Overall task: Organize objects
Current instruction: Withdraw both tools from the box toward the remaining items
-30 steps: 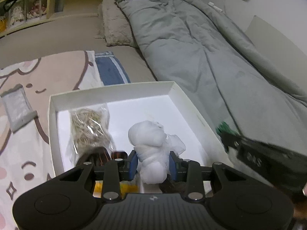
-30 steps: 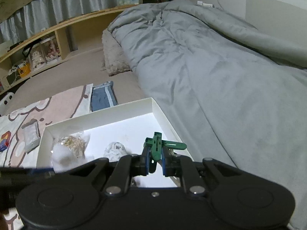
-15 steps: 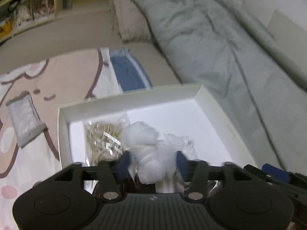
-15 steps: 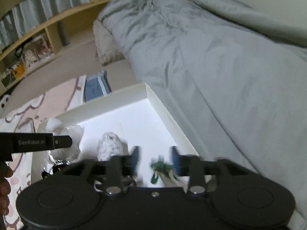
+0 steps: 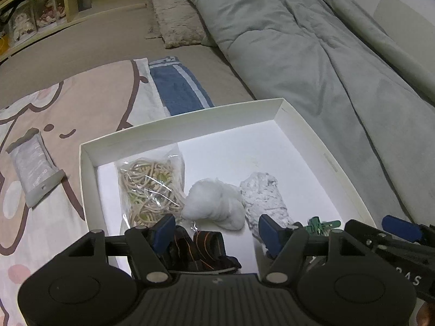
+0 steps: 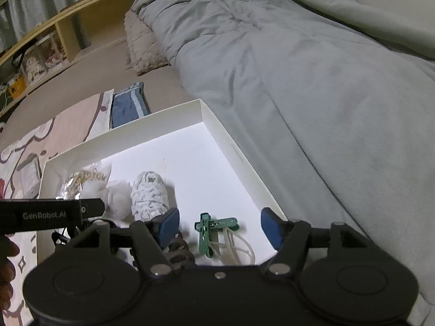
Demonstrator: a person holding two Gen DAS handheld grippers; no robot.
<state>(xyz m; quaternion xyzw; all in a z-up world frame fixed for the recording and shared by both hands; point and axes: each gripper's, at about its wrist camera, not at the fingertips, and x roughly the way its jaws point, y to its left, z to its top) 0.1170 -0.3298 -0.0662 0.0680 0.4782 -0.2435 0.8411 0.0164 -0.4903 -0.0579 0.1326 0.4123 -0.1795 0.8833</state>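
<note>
Both grippers, left (image 5: 216, 229) and right (image 6: 220, 228), hover with jaws spread over the box (image 5: 299, 119), leaving wad (image 5: 214, 207) and clip (image 6: 210, 229) sorted inside.

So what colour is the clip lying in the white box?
Green clip; clearest in the right wrist view.

dark striped bundle (image 5: 199, 252) half hidden behind left tongs (image 5: 214, 233), shelf items (image 5: 32, 21) blurred
</note>
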